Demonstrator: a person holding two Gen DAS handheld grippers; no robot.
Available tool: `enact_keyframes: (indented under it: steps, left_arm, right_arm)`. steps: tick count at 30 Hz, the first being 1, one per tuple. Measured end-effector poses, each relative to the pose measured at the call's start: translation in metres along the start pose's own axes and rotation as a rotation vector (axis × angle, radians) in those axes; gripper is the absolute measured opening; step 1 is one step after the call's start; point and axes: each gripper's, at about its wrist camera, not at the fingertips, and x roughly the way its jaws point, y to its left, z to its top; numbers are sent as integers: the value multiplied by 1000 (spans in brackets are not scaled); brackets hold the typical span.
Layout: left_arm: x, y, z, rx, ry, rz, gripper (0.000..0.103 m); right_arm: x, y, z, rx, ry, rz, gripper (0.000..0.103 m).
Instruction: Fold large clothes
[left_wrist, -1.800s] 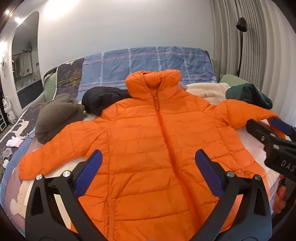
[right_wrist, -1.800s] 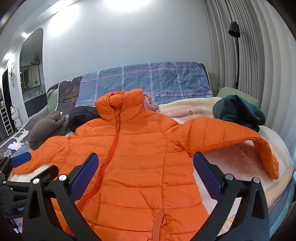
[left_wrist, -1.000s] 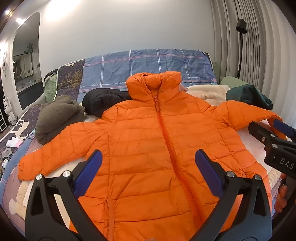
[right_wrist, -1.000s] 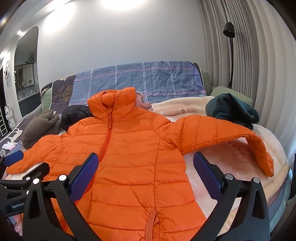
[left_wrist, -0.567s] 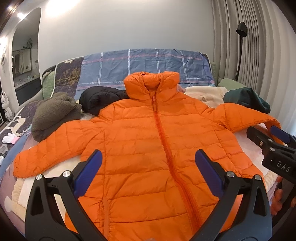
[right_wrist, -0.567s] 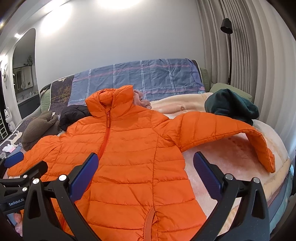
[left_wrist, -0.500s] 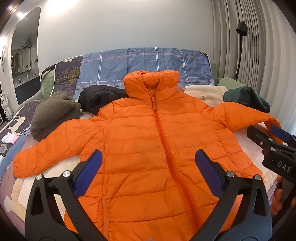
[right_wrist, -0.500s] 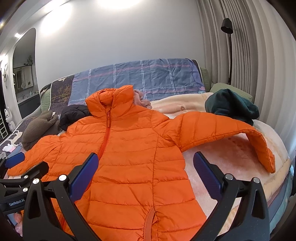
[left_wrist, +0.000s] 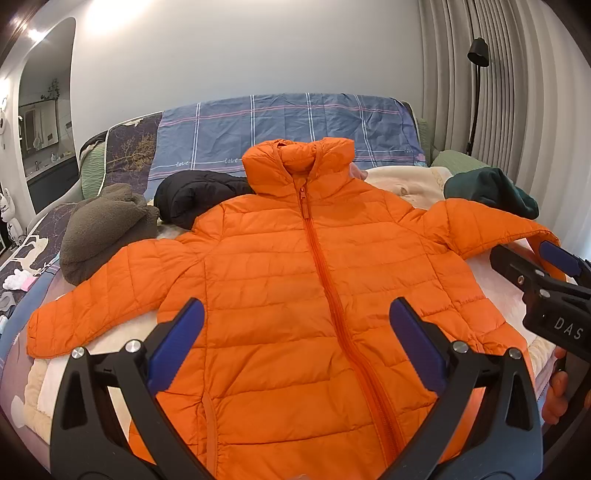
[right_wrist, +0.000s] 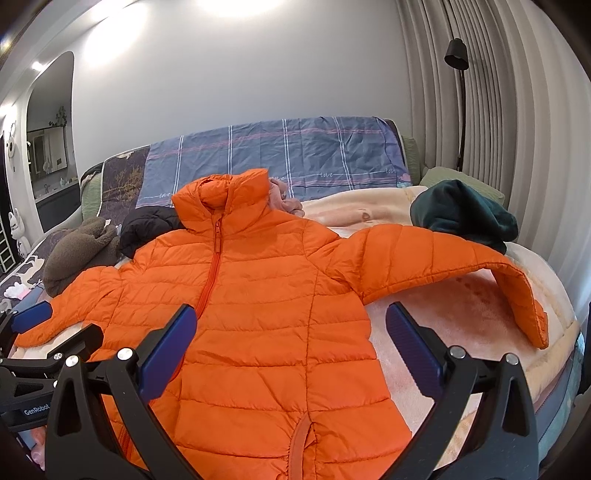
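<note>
An orange puffer jacket (left_wrist: 295, 280) lies face up and zipped on the bed, sleeves spread to both sides; it also shows in the right wrist view (right_wrist: 258, 302). My left gripper (left_wrist: 295, 345) is open and empty, hovering over the jacket's lower front. My right gripper (right_wrist: 290, 347) is open and empty over the jacket's right side and hem. The right sleeve's cuff (right_wrist: 528, 317) bends down near the bed's right edge. Each gripper shows at the side of the other's view.
A brown fleece (left_wrist: 103, 229) and a black jacket (left_wrist: 199, 199) lie at the back left. A dark green garment (right_wrist: 465, 218) lies at the back right. A cream blanket (right_wrist: 461, 321) covers the bed. A plaid blue sheet (left_wrist: 288, 133) drapes the headboard.
Both grippers have drifted slightly over the jacket and stay open. The jacket has not moved.
</note>
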Motion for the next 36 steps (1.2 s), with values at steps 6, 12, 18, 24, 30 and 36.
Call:
enact_keyframes:
  steps: [6, 12, 18, 24, 30, 36]
  left_arm:
    - [0, -1, 0, 3, -8, 40, 101]
    - [2, 1, -2, -6, 1, 35, 101]
    - [5, 0, -3, -9, 20, 26, 101]
    - [7, -3, -7, 6, 32, 25, 101]
    - [7, -7, -9, 18, 28, 34, 101]
    - [11, -8, -11, 14, 38, 26, 101]
  right_arm:
    - [3, 2, -1, 1, 20, 2, 102]
    - [3, 2, -2, 8, 20, 9, 102]
    - [1, 1, -3, 10, 21, 8, 102]
    - [3, -2, -5, 19, 34, 12, 102]
    - [6, -2, -6, 20, 42, 16, 102]
    - [11, -2, -7, 19, 55, 20, 102]
